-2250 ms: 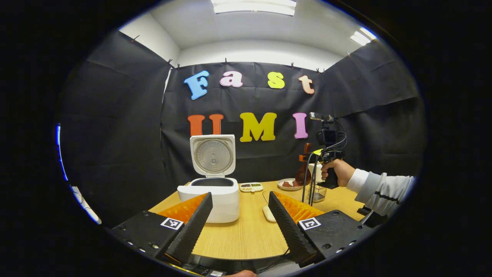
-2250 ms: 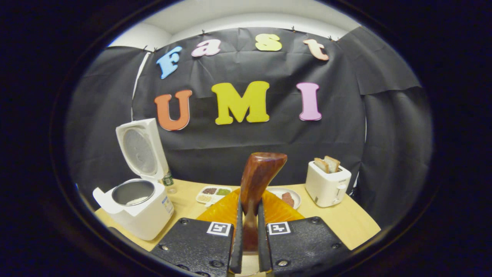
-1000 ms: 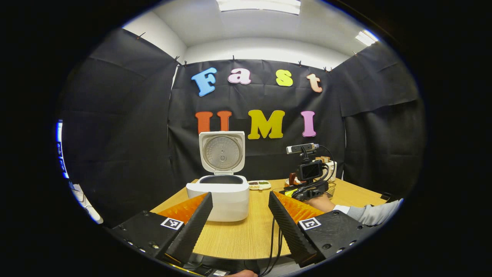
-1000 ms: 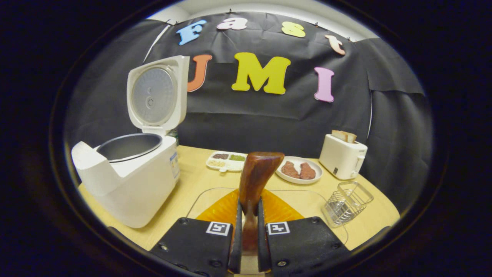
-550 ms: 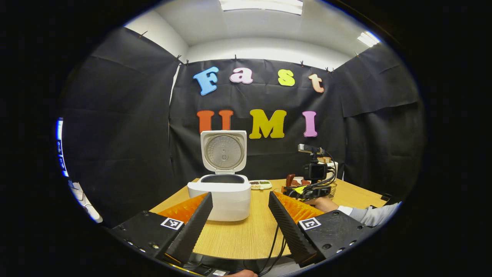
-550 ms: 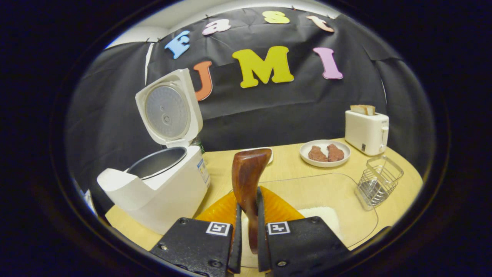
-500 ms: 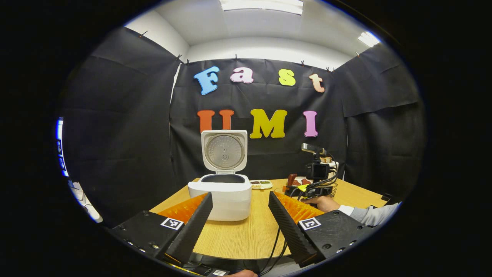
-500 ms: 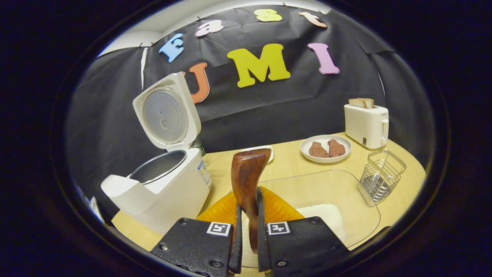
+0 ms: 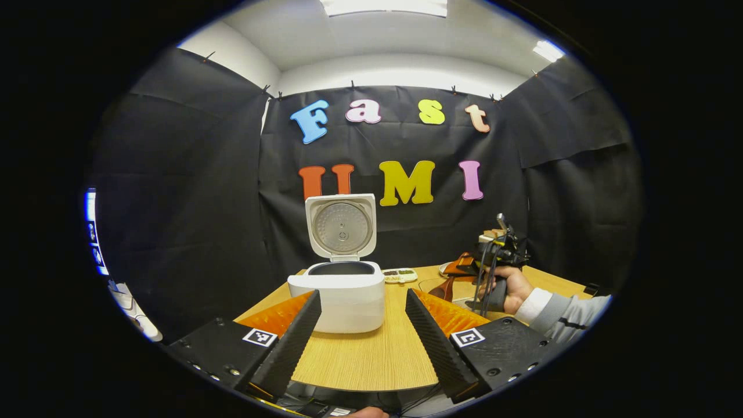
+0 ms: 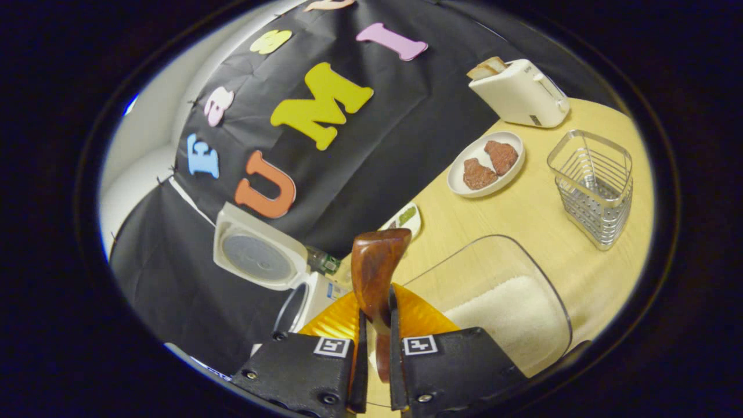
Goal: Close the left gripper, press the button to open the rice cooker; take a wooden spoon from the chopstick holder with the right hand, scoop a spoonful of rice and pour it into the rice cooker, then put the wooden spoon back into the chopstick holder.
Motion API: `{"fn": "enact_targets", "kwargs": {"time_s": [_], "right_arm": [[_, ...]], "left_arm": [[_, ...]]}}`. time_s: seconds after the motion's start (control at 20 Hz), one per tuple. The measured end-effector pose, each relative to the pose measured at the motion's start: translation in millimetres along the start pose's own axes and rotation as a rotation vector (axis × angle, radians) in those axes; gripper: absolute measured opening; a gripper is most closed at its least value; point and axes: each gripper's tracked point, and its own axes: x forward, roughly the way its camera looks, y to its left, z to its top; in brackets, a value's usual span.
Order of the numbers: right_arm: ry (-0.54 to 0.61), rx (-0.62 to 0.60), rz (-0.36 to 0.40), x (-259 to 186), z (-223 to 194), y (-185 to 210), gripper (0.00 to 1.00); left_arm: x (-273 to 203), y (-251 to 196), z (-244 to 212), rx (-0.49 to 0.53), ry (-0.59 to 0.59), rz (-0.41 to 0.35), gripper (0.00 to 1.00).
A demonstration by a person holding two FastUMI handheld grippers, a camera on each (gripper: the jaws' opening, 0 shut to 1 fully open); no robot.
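The white rice cooker (image 9: 342, 293) stands open on the wooden table, its lid (image 9: 341, 223) upright; in the right gripper view it sits low at the left (image 10: 264, 258). My left gripper (image 9: 363, 331) is open near the table's front edge, holding nothing. My right gripper (image 10: 376, 348) is shut on the dark wooden spoon (image 10: 374, 267), rolled sideways beside the clear container (image 10: 458, 278) that holds white rice (image 10: 505, 316). In the left gripper view a hand (image 9: 512, 287) holds the right gripper (image 9: 464, 268) over the right part of the table. The wire chopstick holder (image 10: 592, 186) stands beyond the container, with nothing in it.
A plate with two pieces of meat (image 10: 486, 162), a white toaster with bread (image 10: 519, 93) and a small divided tray (image 10: 403, 217) stand toward the back wall. Bare wooden tabletop (image 9: 383, 354) lies between my left gripper and the cooker.
My right gripper has rolled onto its side with the spoon, closer over the rice container. In the left gripper view it has shifted right. The left gripper has barely moved.
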Motion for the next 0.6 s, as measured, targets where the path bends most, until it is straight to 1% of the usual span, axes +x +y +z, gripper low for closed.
{"fn": "enact_targets", "kwargs": {"time_s": [0.1,0.3,0.4,0.45,0.5,0.6], "right_arm": [[-0.027,0.050,0.026,-7,15,-2,0.20],[-0.103,0.125,0.009,-18,39,-24,0.20],[-0.113,0.207,0.047,-24,43,-28,0.20],[-0.116,0.263,0.085,-25,46,-27,0.20],[-0.120,0.333,0.141,-27,49,-24,0.20],[-0.140,0.524,0.270,-35,60,-19,0.19]], "left_arm": [[0,1,-1,0.005,0.006,0.006,0.94],[-1,2,1,0.000,0.002,0.009,0.94],[-1,4,3,-0.010,-0.003,0.008,0.94],[-1,4,2,-0.016,-0.004,0.008,0.94],[-1,5,2,-0.020,-0.003,0.009,0.94],[-1,6,0,-0.016,0.001,0.011,0.94]]}}
